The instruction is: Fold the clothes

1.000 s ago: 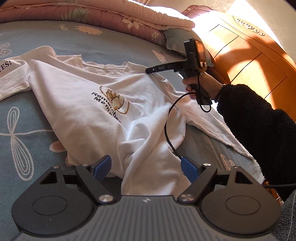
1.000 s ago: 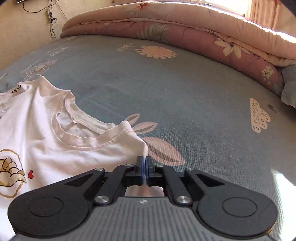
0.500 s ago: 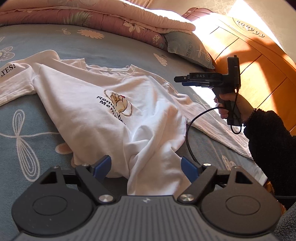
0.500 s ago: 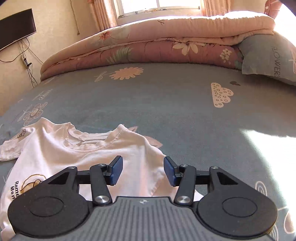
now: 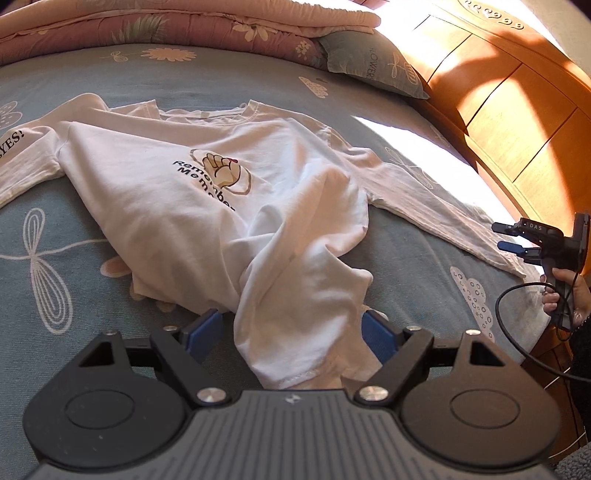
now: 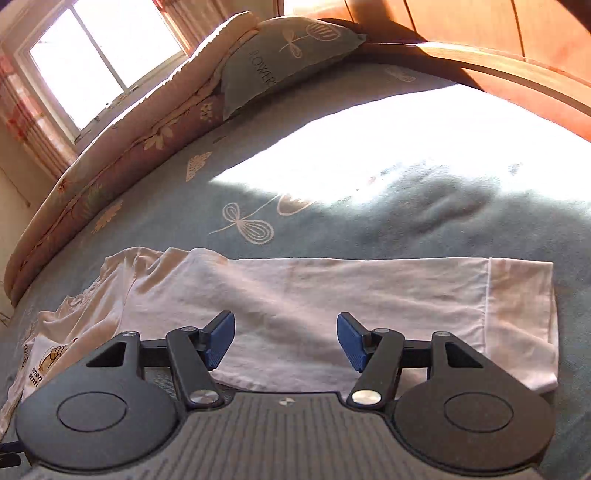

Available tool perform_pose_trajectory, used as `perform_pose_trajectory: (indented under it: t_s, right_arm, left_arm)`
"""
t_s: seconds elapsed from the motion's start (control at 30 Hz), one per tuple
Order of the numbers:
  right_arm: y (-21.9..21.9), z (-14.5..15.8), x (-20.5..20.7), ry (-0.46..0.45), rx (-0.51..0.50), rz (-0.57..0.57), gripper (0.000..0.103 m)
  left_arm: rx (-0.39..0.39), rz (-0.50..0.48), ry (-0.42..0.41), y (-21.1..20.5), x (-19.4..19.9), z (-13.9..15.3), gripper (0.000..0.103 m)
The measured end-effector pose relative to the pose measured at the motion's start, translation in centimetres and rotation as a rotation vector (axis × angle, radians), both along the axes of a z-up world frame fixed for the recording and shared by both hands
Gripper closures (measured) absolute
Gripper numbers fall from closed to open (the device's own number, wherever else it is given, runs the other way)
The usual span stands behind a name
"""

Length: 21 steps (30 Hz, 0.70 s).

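Since the earlier frame our right gripper (image 6: 286,338) has let go of the shirt collar and swung off toward the lower right of the left-wrist view, next to the sleeve cuff at the bed edge; its jaws have just been opening, and nothing sits between them now. Our left gripper (image 5: 291,332) has barely shifted: jaws wide, released, w/ the bunched hem of the white long-sleeve shirt (image 5: 207,192) lying between the blue pads but not pinched.

Left-wrist view gives us the whole shirt: chest print mid-frame, one sleeve running off the left edge, the other sleeve stretched toward the right, hem rumpled at the bottom centre. It also shows the right gripper (image 5: 511,236) from outside, held by a hand (image 5: 567,295) w/ a dark fuzzy sleeve and a black cable looping below.

Right-wrist view shows what the other can't: the sleeve (image 6: 369,295) laid flat across the frame, cuff (image 6: 521,317) at the right, and a window at upper left.

Edges: the blue bedsheet (image 6: 369,221) is open above the sleeve. A folded quilt (image 5: 184,26) and pillow (image 5: 369,62) close the top of the left-wrist frame; the wooden headboard (image 5: 517,122) bounds the upper right.
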State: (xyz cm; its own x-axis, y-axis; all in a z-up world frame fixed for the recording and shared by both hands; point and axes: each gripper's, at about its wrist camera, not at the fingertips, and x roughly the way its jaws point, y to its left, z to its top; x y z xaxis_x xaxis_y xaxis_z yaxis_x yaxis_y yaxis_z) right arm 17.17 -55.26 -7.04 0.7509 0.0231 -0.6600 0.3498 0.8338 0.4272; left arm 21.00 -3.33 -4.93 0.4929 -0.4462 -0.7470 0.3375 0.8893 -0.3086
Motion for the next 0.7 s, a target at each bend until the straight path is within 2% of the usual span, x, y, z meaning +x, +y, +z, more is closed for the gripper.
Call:
perform_pose_trajectory:
  t_s: [0.17, 0.23, 0.33, 0.5, 0.53, 0.57, 0.6, 0.7]
  right_arm:
    - [-4.7, -0.9, -5.6, -0.015, -0.017, -0.301, 0.036]
    - [-6.0, -2.0, -6.3, 0.002, -0.019, -0.356, 0.035]
    - [-7.8, -3.4, -6.2, -0.054, 0.051, -0.351, 0.033]
    - [-9.1, -3.7, -3.1, -0.069, 0.017, -0.306, 0.03]
    - [-9.1, -3.7, -2.9, -0.061, 0.008, -0.306, 0.038]
    - [-8.9, -3.4, -2.8, -0.038, -0.006, -0.3, 0.074]
    - [-8.8, -3.4, -2.9, -0.03, 0.013, -0.275, 0.099]
    - [-7.3, -3.3, -3.6, -0.023, -0.057, -0.232, 0.097]
  left_arm:
    - [0.005, -0.012, -0.019, -1.0, -0.7, 0.9, 0.02]
    - [0.013, -0.023, -0.02, -1.4, -0.8, 1.1, 0.02]
    - [0.029, -0.036, -0.023, -2.2, -1.2, 1.4, 0.02]
    - [0.038, -0.052, -0.031, -3.1, -1.9, 1.9, 0.02]
    - [0.044, -0.053, -0.032, -3.3, -2.0, 2.0, 0.02]
    - [0.049, -0.056, -0.032, -3.4, -2.1, 2.0, 0.02]
    - [0.053, -0.06, -0.032, -3.5, -2.2, 2.0, 0.02]
    - [0.066, -0.072, -0.028, -3.9, -2.2, 2.0, 0.02]
